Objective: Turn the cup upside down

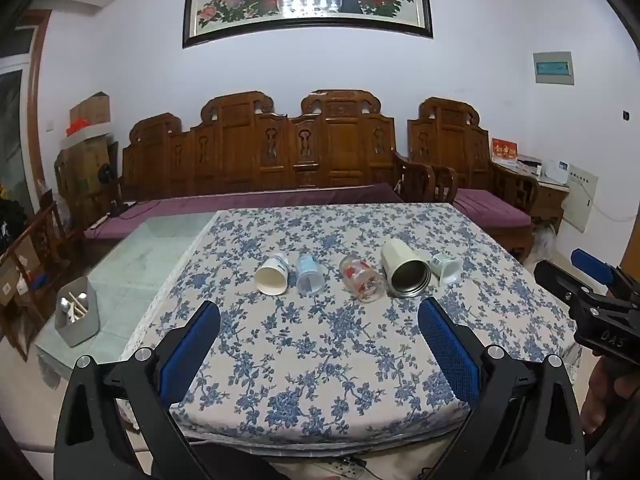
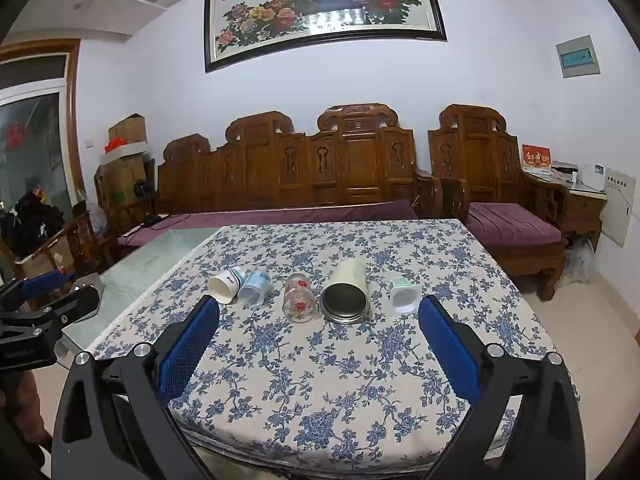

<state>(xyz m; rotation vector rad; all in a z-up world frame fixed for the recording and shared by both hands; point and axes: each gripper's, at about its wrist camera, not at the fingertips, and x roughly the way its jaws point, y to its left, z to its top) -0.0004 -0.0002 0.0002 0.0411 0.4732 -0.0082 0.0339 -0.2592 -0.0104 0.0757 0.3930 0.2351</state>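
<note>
Several cups lie on their sides in a row on the floral tablecloth (image 1: 320,360), mouths toward me: a white paper cup (image 1: 273,275) (image 2: 225,283), a clear blue cup (image 1: 309,274) (image 2: 254,287), a glass with red flowers (image 1: 362,279) (image 2: 300,298), a cream steel-lined tumbler (image 1: 405,268) (image 2: 347,292) and a small pale green cup (image 1: 447,268) (image 2: 405,295). My left gripper (image 1: 320,320) is open and empty, short of the row. My right gripper (image 2: 319,318) is open and empty, short of the row; it also shows at the right edge of the left wrist view (image 1: 592,280).
A grey holder with utensils (image 1: 77,316) stands on the bare glass tabletop (image 1: 140,256) left of the cloth. A carved wooden bench with purple cushions (image 1: 280,160) runs behind the table. Cardboard boxes (image 1: 86,152) are stacked at the back left.
</note>
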